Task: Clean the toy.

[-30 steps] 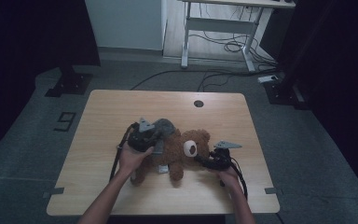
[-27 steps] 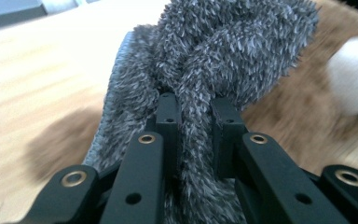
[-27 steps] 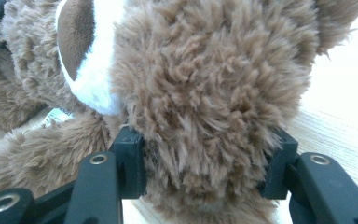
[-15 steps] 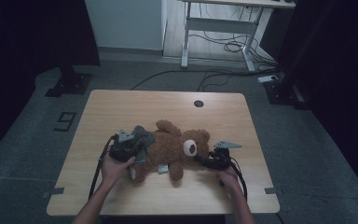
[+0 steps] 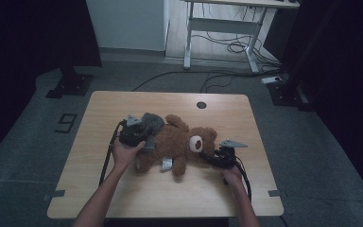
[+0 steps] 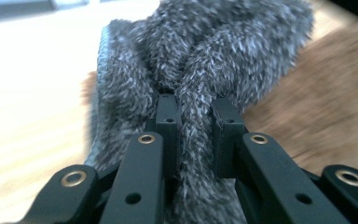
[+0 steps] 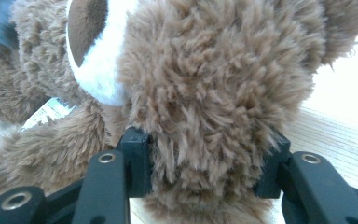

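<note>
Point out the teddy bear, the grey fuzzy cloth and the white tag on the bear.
teddy bear (image 5: 182, 144): high view, on its brown belly.
grey fuzzy cloth (image 6: 200, 60): left gripper view, on the bunched fold above the jaws.
white tag (image 5: 166, 163): high view, on the tag's middle.

teddy bear (image 7: 205, 93) cropped by frame edges (ear too), grey fleece (image 6: 205, 60) blurred

My light wooden table (image 5: 123, 189), brown teddy bear (image 5: 182, 144) flat across it, grey plush piece (image 5: 152, 120) alongside.

Brown teddy bear (image 5: 182, 144) lies on table, grey fuzzy cloth (image 5: 151, 122) at its legs.
</note>
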`<state>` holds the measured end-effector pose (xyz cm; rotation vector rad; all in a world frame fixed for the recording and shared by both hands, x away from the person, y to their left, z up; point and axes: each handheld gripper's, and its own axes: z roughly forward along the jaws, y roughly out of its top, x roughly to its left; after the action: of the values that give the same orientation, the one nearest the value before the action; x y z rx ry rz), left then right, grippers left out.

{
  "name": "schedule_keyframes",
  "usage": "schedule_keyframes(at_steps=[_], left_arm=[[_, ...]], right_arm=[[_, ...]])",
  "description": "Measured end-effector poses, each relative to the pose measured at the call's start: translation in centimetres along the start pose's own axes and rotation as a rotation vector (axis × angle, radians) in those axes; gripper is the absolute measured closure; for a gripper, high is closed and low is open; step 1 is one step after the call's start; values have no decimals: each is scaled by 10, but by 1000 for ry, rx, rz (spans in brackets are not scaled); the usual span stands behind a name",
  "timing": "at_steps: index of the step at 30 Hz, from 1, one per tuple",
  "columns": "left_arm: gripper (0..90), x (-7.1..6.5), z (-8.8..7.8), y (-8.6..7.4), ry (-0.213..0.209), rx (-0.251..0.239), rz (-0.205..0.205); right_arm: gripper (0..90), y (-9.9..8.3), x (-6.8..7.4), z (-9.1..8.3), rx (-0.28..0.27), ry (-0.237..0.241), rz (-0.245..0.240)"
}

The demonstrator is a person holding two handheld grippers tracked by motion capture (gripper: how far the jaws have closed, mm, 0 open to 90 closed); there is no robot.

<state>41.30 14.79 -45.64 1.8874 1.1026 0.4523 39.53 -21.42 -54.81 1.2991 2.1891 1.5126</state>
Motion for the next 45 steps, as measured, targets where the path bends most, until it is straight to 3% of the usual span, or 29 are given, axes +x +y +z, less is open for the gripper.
schedule_keyframes(at_steps=[1,2,3,4,6,10,11,14,15,18,19,20,21,22,23,26,30,31,33,34,35,36,37,38,40,42,43,45], left_arm=[[761,-16,-3,5,-33,0,39],[761,-16,-3,5,-33,0,39],[761,-30,-2,7,-56,7,71],[760,-30,-2,7,-56,7,71],[760,-41,8,1,-17,60,126],[762,-31,11,-9,-8,57,82],[763,-23,10,-16,8,58,59],[764,-15,8,-22,21,68,47],[765,-8,7,-29,44,95,42],[764,2,10,-39,46,125,22],[763,11,14,-49,50,138,-6],[763,11,14,-49,50,138,-6],[763,19,21,-55,74,153,-36],[763,19,21,-55,74,153,-36],[763,26,28,-58,75,172,-70],[762,31,29,-59,77,179,-86],[761,31,11,-53,77,140,-79],[760,25,-3,-47,59,85,-78],[759,14,-15,-38,30,36,-64],[759,14,-15,-38,30,36,-64],[759,-1,-21,-26,2,-4,-33],[759,-1,-21,-26,2,-4,-33],[758,-17,-23,-12,-33,-31,3],[758,-17,-23,-12,-33,-31,3],[756,-39,-15,8,-72,-39,53],[755,-46,-9,14,-77,-35,66],[755,-54,8,22,-81,-13,77],[755,-58,27,24,-68,27,72]], right_arm=[[508,-1,1,0,2,-3,-4],[508,-1,1,0,2,-3,-4],[507,-1,2,-1,1,-6,-8],[507,-1,2,-1,1,-6,-8],[506,-2,2,-2,5,-10,-12],[506,-3,3,-2,3,-12,-20],[506,-3,4,-2,6,-12,-27],[506,-3,4,-2,3,-9,-26],[505,-3,4,-2,3,-9,-26],[505,-3,3,-2,3,-8,-23],[505,-3,4,-2,2,-7,-21],[505,-3,4,-1,0,-7,-20],[506,-3,3,-1,-1,-7,-19],[505,-3,3,-1,0,-7,-17],[505,-3,4,-1,0,-8,-16],[504,-4,4,-1,-1,-9,-17],[504,-4,2,-2,0,-3,-15],[504,-4,1,-2,0,0,-13],[504,-3,1,-2,1,-2,-14],[504,-3,1,-2,1,-2,-14],[504,-3,2,-1,0,-9,-15],[504,-3,3,-2,1,-12,-15],[504,-4,3,-2,2,-14,-12],[504,-3,3,-2,2,-17,-11],[505,-3,4,-1,0,-23,-9],[507,-3,5,0,-2,-33,-8],[509,-2,5,1,-2,-40,-11],[510,-2,6,2,-6,-50,-17]])
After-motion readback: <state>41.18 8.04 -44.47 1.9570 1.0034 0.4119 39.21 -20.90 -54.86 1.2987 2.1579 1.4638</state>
